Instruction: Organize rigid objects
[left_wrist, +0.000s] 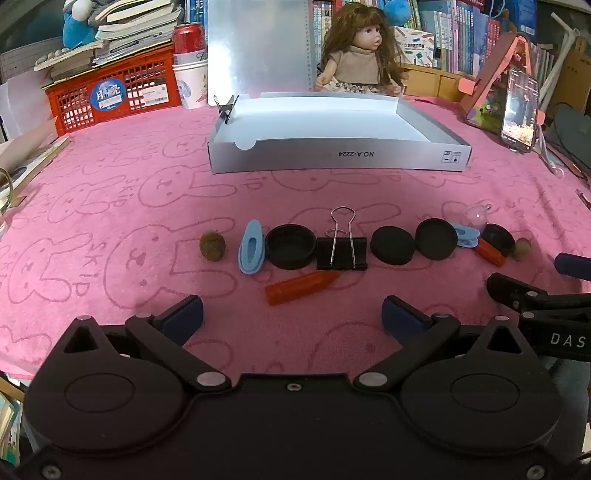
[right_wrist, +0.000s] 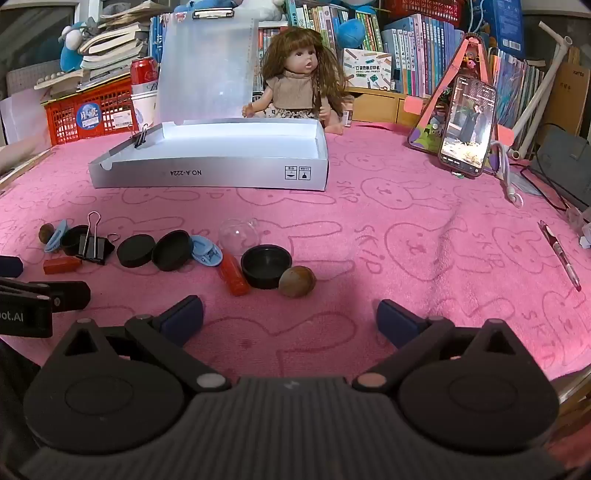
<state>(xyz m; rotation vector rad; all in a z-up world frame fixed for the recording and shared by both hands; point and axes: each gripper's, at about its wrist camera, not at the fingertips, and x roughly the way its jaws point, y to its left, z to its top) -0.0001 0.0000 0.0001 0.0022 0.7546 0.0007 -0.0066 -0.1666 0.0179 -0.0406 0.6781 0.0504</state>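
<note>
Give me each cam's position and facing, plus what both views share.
Left wrist: sits on the left gripper, angled down over the pink cloth at the row around the binder clip; its open fingers show, the right gripper at the right edge.
Right wrist: sits on the right gripper, angled down, row to its left; its open fingers show, the left gripper at the left edge.
Shared: grey box, doll, phone.

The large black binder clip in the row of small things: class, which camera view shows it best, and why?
The left wrist view. There the large black binder clip lies near the centre, facing the camera, both wire handles clear. In the right wrist view it sits far left, small, side-on, crowded by neighbouring things.
</note>
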